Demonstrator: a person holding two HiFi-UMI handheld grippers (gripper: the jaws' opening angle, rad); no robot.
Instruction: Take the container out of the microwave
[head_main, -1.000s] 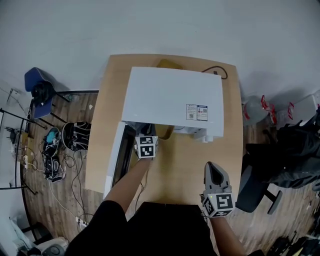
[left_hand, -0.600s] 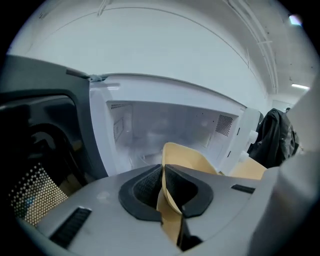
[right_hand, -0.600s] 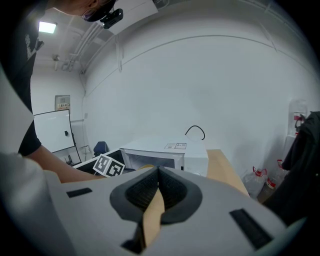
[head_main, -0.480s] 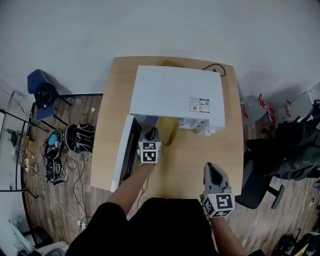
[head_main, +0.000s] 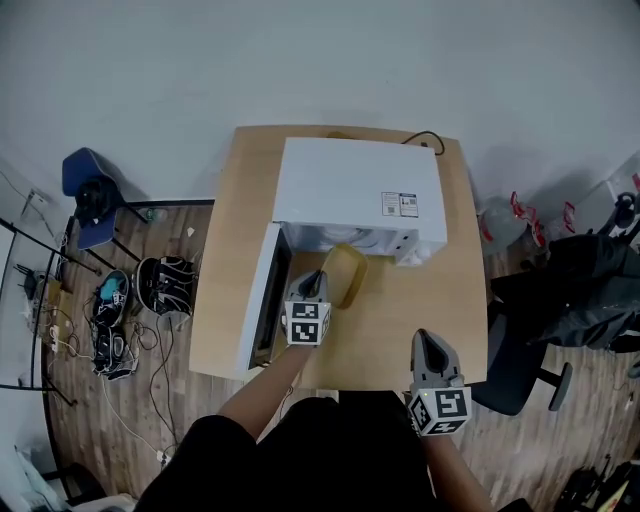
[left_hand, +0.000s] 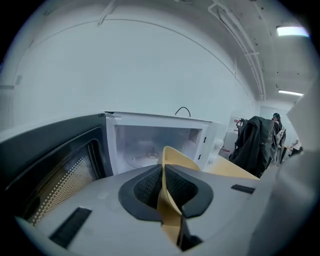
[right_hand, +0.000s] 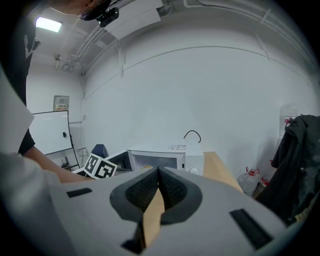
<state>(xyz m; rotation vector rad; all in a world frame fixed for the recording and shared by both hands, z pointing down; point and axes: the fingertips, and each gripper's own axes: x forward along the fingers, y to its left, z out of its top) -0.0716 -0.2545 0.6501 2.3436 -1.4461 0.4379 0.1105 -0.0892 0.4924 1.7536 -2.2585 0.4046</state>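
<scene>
Grey left gripper (left_hand: 163, 172): jaws pinching the near rim of the container, which runs edge-on between the pads.
Yellow container (head_main: 346, 272): held at 12 to 1 o'clock of the left jaws and lifted off the worktop. Its long axis seems to run 12 to 6, along the line the gripper points. The far end sits just at the microwave's mouth, so the container looks all but out.
Right gripper (head_main: 430, 345): jaws pressed together on nothing. It hangs near the worktop's front edge, at about 4 o'clock of the container and well apart from it, so the left hand is plainly the nearer one.
Coming move, as I judge it: draw back towards 6 o'clock until the far rim is clear, then set the container down on the bare wood between the two grippers.
Worktop (head_main: 390, 325): pale wood, bare in front of the microwave.
Door (head_main: 262, 305): swung open at 9 o'clock of the left gripper, close beside it — a sideways drift that way could knock it.
Microwave (head_main: 360, 190): white box at 12 o'clock with its cavity lit. The glass turntable (left_hand: 142, 157) inside looks bare.
Cable (head_main: 425, 140): black loop behind the microwave.
Room: wood-plank floor (head_main: 130, 400) with a blue chair (head_main: 95, 195) at 9 to 10 o'clock and a dark office chair (head_main: 520, 370) at 3 o'clock — plain grey wall beyond.
</scene>
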